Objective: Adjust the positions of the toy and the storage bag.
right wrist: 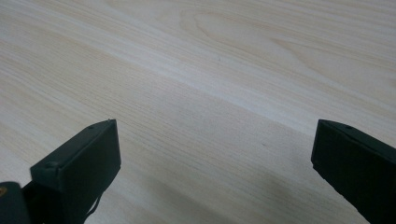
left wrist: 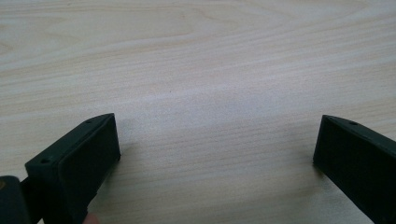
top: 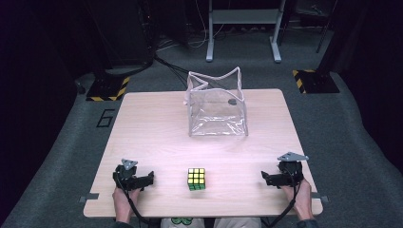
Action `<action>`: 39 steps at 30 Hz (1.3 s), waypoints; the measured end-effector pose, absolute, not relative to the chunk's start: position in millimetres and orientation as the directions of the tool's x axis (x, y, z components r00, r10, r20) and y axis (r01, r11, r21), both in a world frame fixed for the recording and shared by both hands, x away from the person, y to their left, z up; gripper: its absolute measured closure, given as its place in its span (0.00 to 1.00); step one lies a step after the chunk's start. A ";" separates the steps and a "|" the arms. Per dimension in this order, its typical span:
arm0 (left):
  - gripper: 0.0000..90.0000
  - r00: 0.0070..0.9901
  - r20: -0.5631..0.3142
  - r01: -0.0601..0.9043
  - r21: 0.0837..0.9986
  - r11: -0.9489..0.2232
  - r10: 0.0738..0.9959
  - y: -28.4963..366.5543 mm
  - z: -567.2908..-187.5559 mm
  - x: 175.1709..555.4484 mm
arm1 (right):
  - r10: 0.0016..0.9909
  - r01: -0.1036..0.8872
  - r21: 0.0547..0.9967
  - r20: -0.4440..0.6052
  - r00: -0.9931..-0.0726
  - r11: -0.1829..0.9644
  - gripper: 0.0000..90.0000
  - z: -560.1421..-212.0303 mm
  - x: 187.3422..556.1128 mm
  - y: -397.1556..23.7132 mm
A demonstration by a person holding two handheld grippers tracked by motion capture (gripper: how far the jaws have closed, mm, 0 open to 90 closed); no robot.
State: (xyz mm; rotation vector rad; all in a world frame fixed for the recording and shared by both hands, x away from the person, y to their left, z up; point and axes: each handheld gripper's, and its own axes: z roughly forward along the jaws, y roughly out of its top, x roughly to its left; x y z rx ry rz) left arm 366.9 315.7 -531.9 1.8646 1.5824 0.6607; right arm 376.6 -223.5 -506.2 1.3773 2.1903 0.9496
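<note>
Table [top: 157, 123], clear bag [top: 216, 105] open at the far middle, cube [top: 196, 178] at the near edge between left gripper [top: 148, 179] and right gripper [top: 265, 177]. Both jaws spread, empty. Approach the cube squarely, pinch flat opposite faces.

**Cut off and unclear**

Person cropped at the high view's bottom edge: forearms and lap only. Left tongs [top: 151, 179] and right tongs [top: 264, 177] are too small in the high view to read the jaw gap. In both gripper views the right-hand jaw runs off the frame's right and bottom edges. Cube [top: 196, 179]: top face shows yellow, front green, other faces hidden. Dark spot on the clear bag [top: 216, 103] is too small to identify. Background beyond the desk [top: 157, 128] is dark, details lost.
</note>
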 end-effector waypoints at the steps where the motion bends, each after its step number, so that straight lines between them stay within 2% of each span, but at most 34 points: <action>1: 0.00 0.166 -0.008 0.688 0.717 -0.110 0.986 315.7 -531.9 366.9 | 0.895 0.636 0.715 0.033 -0.445 0.290 0.01 -506.2 376.6 -223.5; 30: 0.00 0.169 -0.004 0.690 0.715 -0.115 0.986 316.0 -531.6 366.7 | 0.877 0.623 0.742 0.105 -0.470 0.245 0.03 -453.1 403.9 -208.0; 39: 0.01 0.170 -0.005 0.690 0.715 -0.116 0.985 316.0 -531.6 366.7 | 0.867 0.606 0.752 0.096 -0.489 0.259 0.03 -435.8 415.7 -198.5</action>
